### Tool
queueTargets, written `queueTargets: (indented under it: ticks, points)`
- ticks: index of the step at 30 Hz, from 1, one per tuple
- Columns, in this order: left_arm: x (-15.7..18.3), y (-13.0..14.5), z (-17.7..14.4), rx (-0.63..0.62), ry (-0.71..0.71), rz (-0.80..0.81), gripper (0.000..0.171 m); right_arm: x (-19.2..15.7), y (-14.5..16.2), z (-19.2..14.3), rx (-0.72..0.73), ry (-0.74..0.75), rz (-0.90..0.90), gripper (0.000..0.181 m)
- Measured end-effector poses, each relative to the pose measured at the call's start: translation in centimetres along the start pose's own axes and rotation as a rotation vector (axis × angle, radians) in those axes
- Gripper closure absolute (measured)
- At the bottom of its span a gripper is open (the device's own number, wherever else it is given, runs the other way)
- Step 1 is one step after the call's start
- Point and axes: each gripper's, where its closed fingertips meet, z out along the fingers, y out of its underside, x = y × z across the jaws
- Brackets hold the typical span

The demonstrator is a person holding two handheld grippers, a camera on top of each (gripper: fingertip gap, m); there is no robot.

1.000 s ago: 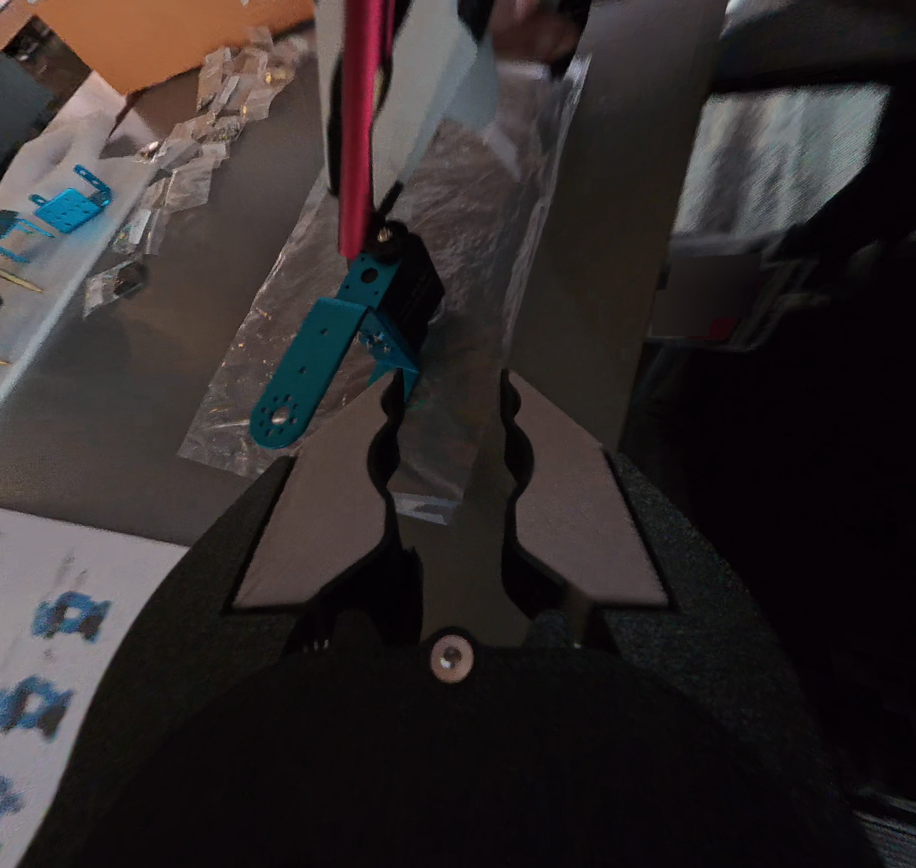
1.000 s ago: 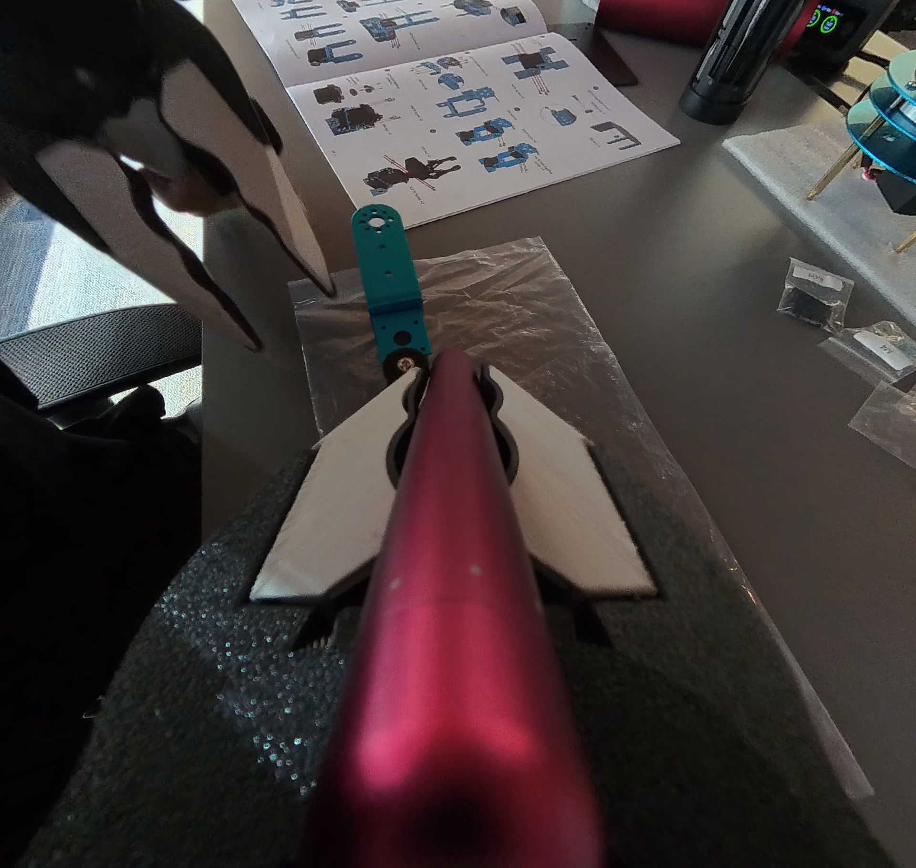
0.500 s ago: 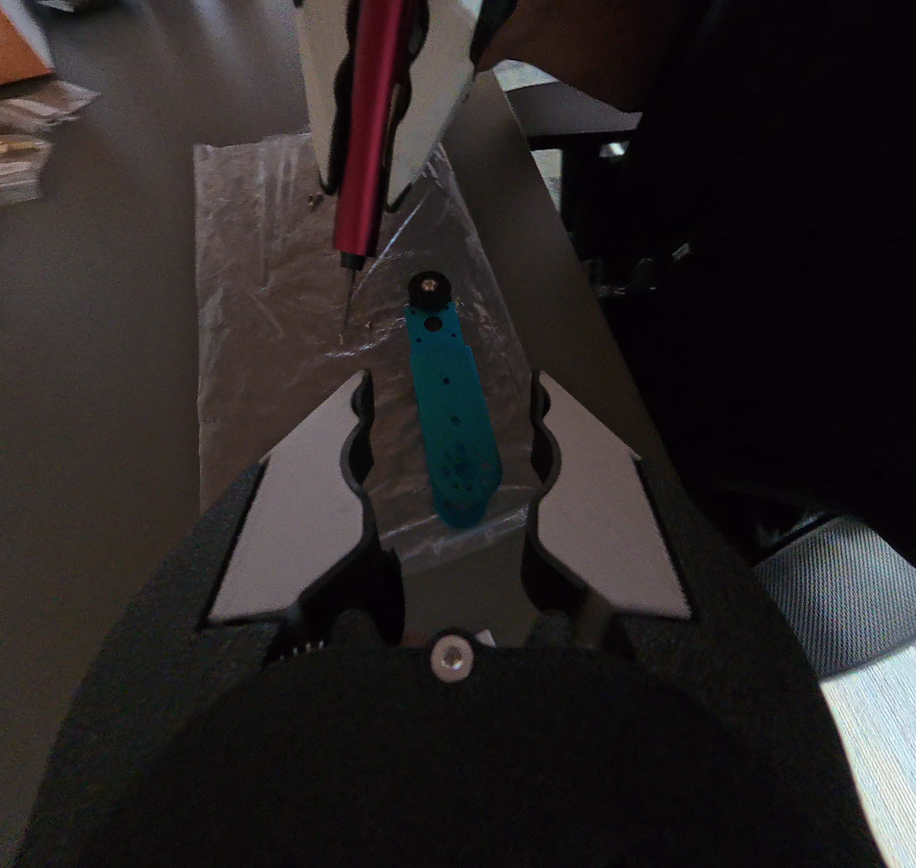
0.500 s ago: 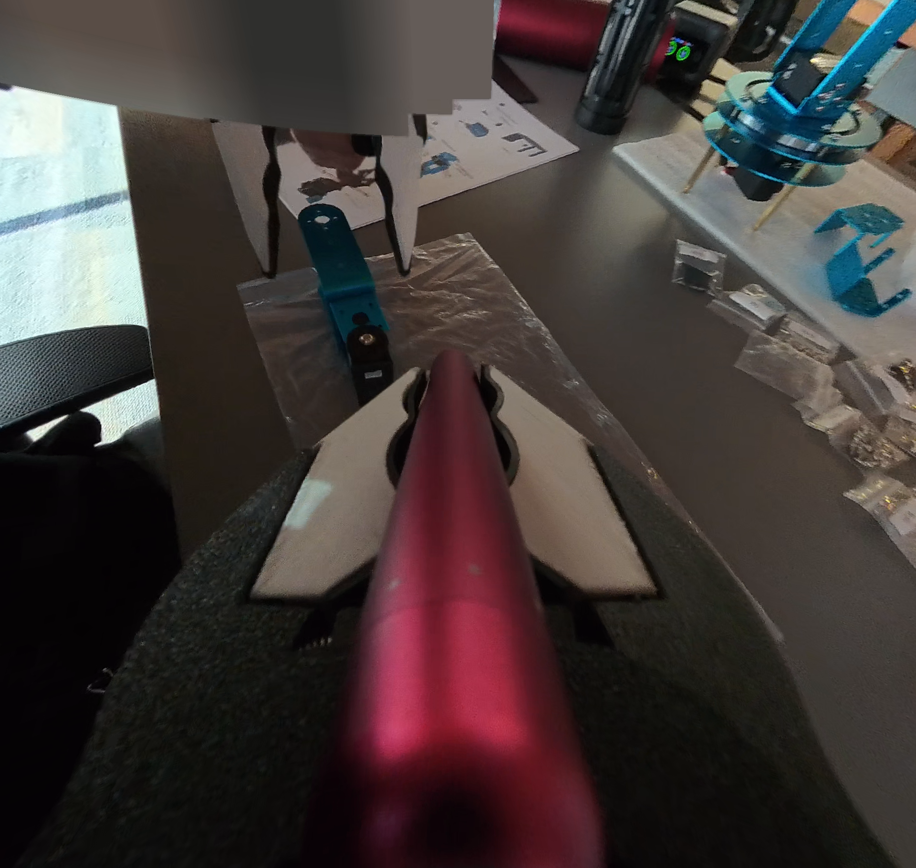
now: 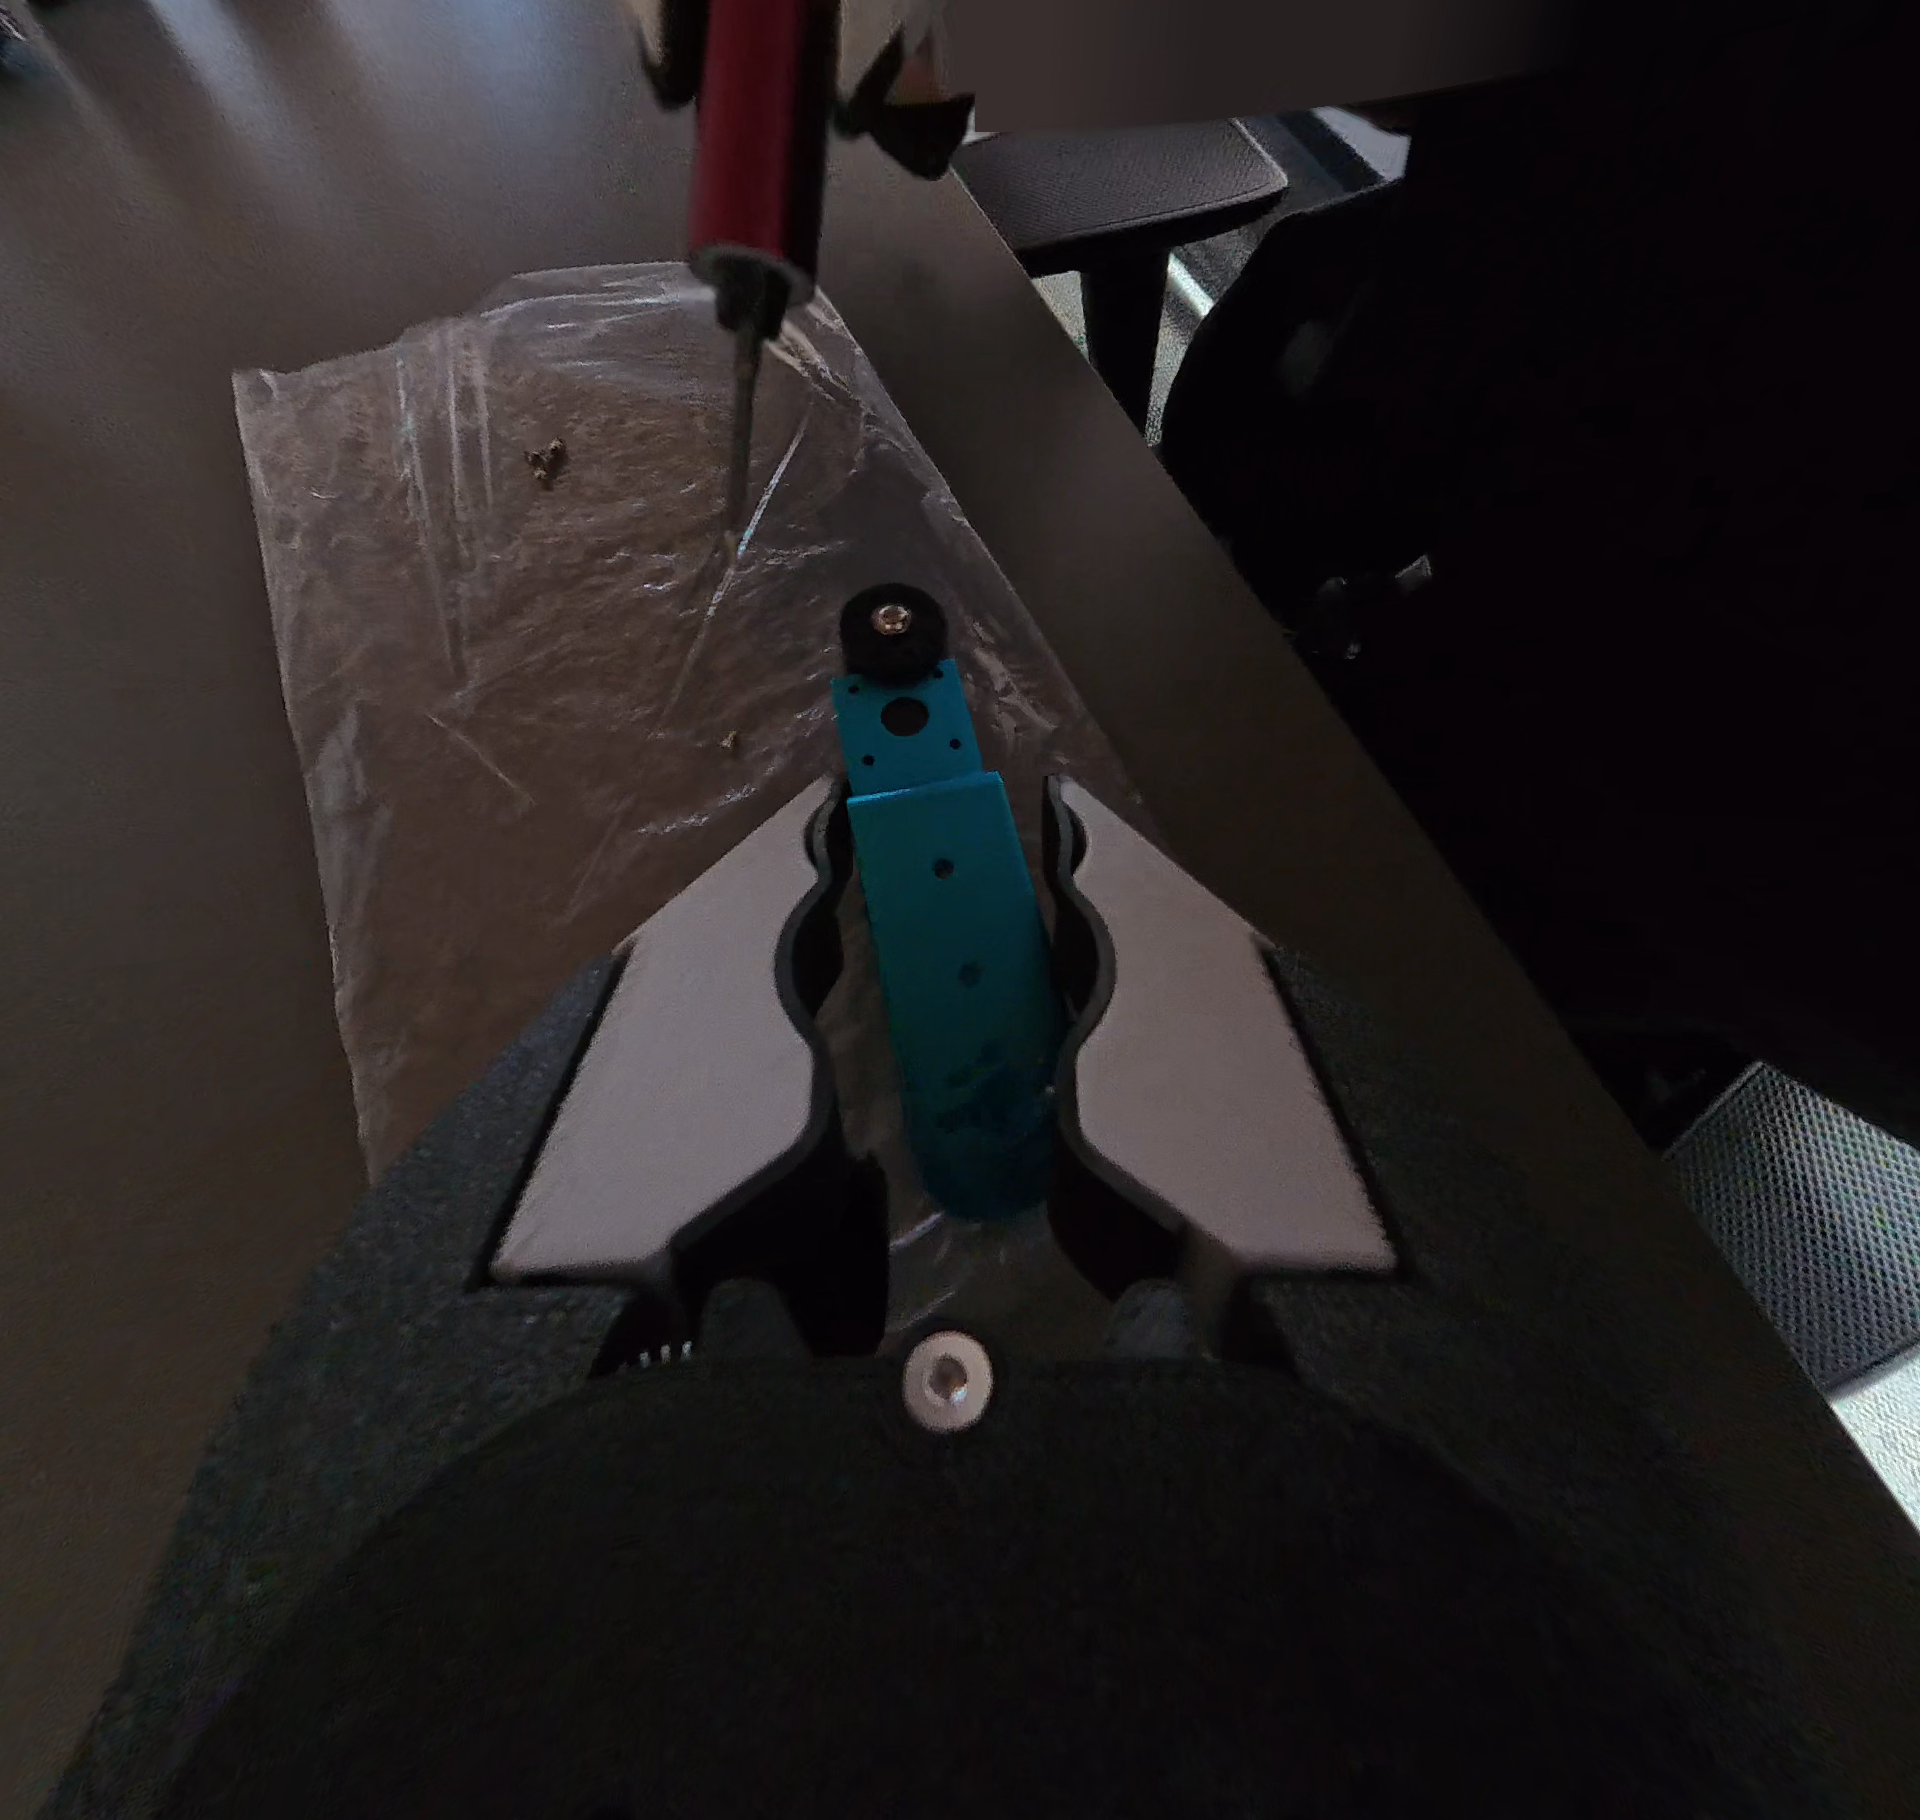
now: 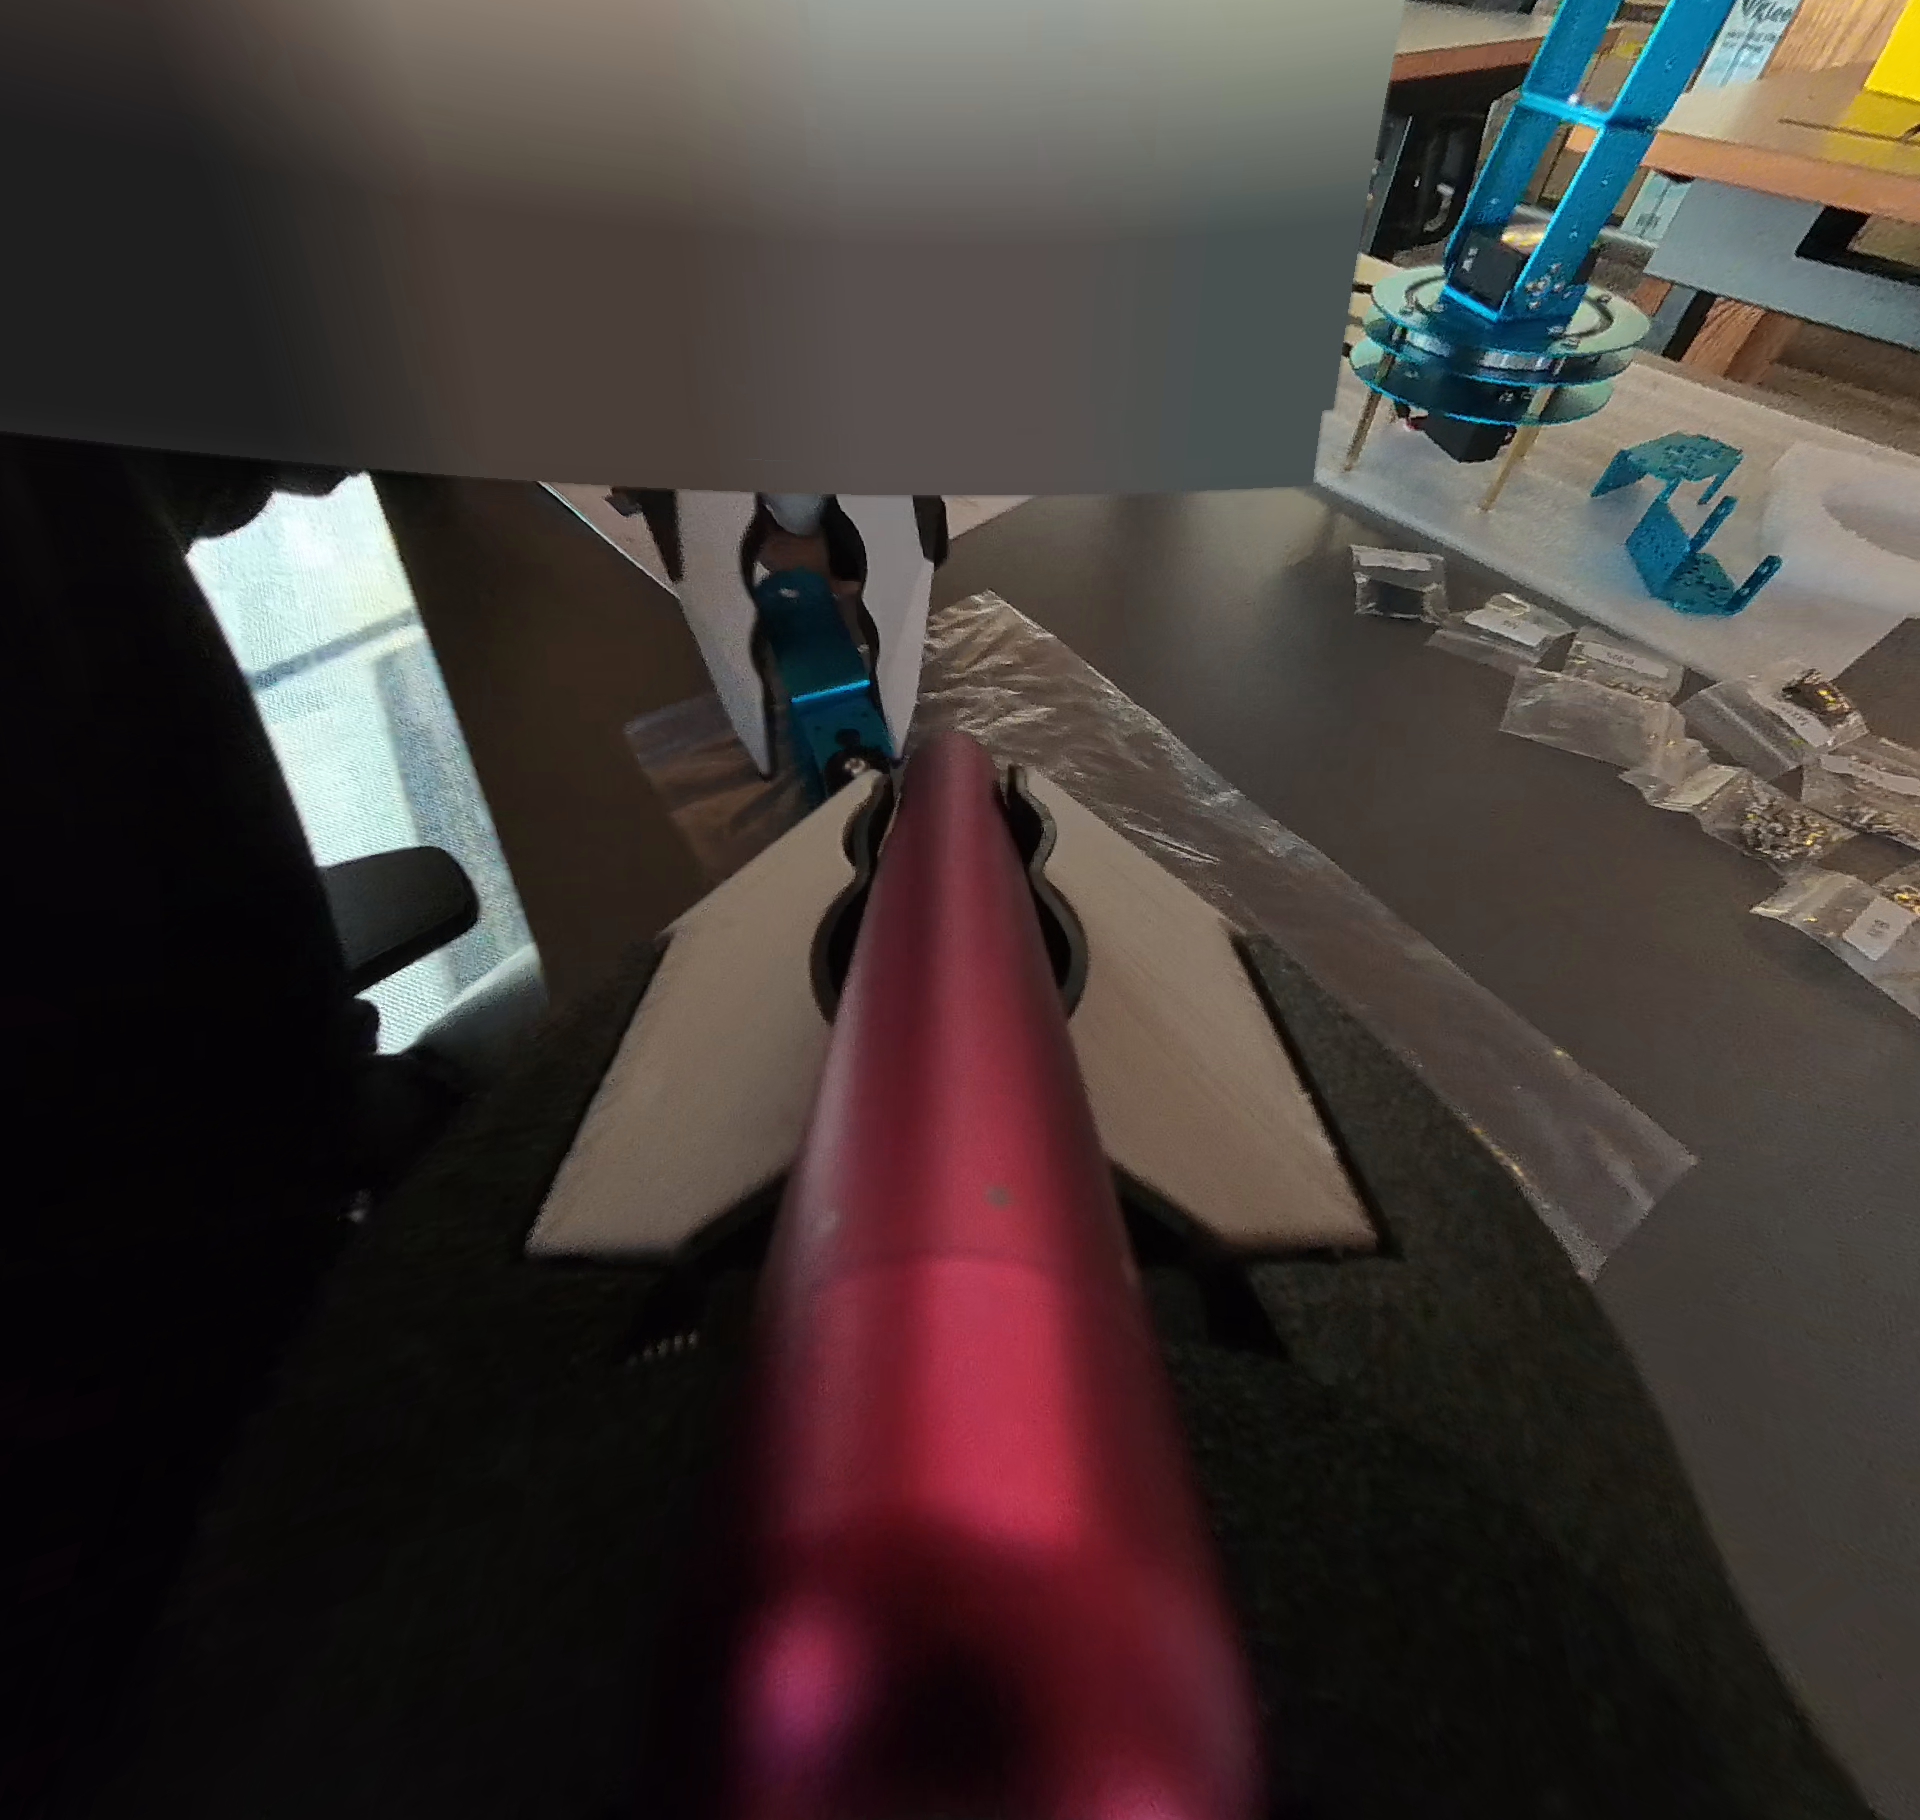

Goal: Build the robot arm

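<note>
Looks like a robotics workbench: blue kit arm (image 6: pixel 1507 316), bagged screws (image 6: pixel 1766 814), loose brackets (image 6: pixel 1683 544), mesh office chair (image 5: pixel 1132 181).

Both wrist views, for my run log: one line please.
left gripper: open around blue bracket | right gripper: shut on red screwdriver | plastic bag beneath

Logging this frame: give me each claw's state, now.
Left claw: open, its fingers either side of the blue bracket, gaps visible on both sides.
Right claw: closed on the red screwdriver.
</note>
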Motion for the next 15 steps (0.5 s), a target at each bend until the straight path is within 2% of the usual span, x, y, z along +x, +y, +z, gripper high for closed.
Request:
queueTargets:
  ticks: [8,15]
  points:
    - [-0.1,-0.1,0.3,-0.011,-0.041,-0.013,0.144,-1.7,-0.9,-0.9,-0.009,-0.021,0.040,0.158]
    - [0.1,0.0,0.3,-0.055,-0.072,-0.021,0.144,-2.2,-0.6,0.4,-0.124,-0.001,0.044,0.158]
